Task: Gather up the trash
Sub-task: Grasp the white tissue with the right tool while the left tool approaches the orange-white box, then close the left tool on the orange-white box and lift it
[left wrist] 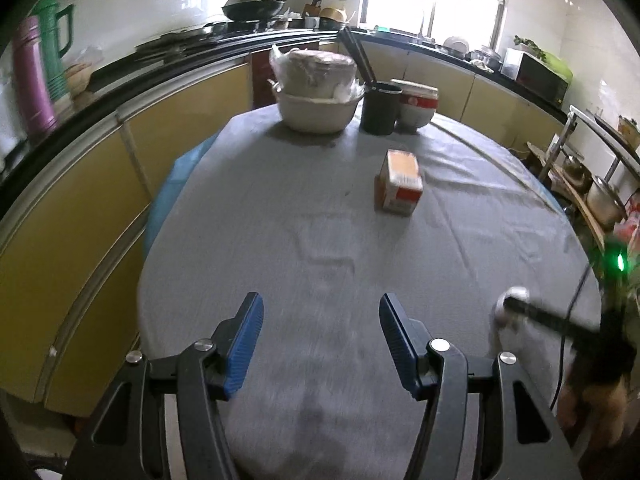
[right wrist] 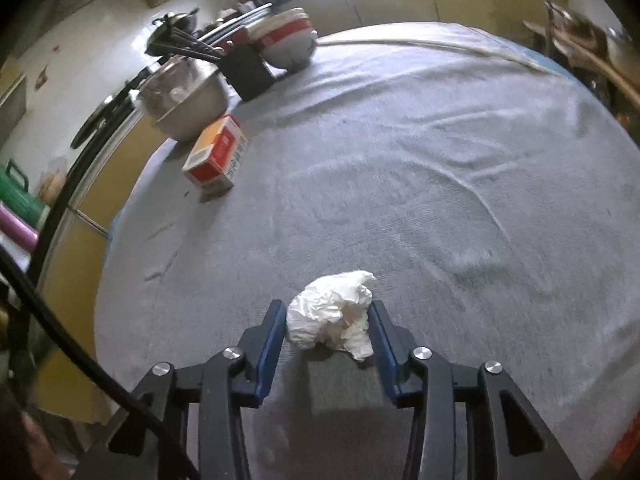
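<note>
A round counter covered with a grey cloth fills both views. At its far edge stand a pale basin holding a bag-wrapped dish, a black cylindrical holder with dark utensils sticking out, and just right of that a red-and-white lidded pot. Nearer, right of centre in the left wrist view, a small orange-and-red carton stands alone on the cloth.

The left gripper hangs over bare cloth at the near side, its blue fingers well apart with nothing between them. Far to its right, blurred, the right gripper shows as a dark bar reaching a white lump at the counter's right edge.

The right gripper points down at the near part of the counter. A crumpled white tissue lies on the cloth directly between its blue fingers. The tissue's right side touches the right finger, and its left side sits against or just beside the left finger; whether the fingers actually squeeze it I cannot tell. The wad's far end pokes out past the fingertips.
</note>
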Demonstrator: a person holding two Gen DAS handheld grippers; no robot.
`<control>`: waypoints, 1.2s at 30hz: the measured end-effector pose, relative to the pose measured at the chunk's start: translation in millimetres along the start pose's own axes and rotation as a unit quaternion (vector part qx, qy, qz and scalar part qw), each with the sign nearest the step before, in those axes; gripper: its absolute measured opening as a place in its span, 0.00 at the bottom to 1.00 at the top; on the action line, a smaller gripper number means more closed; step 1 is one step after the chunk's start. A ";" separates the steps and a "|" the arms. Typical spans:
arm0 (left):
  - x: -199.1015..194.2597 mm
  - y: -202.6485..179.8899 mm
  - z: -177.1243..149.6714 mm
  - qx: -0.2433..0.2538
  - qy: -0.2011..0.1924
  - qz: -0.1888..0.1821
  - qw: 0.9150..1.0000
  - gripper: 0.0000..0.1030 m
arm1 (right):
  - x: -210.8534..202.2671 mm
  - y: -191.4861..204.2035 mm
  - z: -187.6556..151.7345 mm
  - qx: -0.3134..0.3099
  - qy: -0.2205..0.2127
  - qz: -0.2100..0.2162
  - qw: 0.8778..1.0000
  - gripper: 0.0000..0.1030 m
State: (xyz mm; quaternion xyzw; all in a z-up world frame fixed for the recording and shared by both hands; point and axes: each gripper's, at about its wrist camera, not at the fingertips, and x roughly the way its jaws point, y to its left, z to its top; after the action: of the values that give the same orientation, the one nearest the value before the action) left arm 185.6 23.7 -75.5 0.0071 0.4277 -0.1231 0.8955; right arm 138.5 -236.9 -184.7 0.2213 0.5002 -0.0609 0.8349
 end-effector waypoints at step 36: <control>167.1 -84.8 103.0 -0.036 0.097 -0.045 0.994 0.48 | -79.4 -41.8 -39.4 0.022 -0.052 0.077 0.995 0.29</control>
State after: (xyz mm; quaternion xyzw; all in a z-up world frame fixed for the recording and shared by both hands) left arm 346.0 -106.5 -130.7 -0.0322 0.5168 -0.1468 0.8428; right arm 54.1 -266.9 -145.0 0.2742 0.4357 -0.0190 0.8571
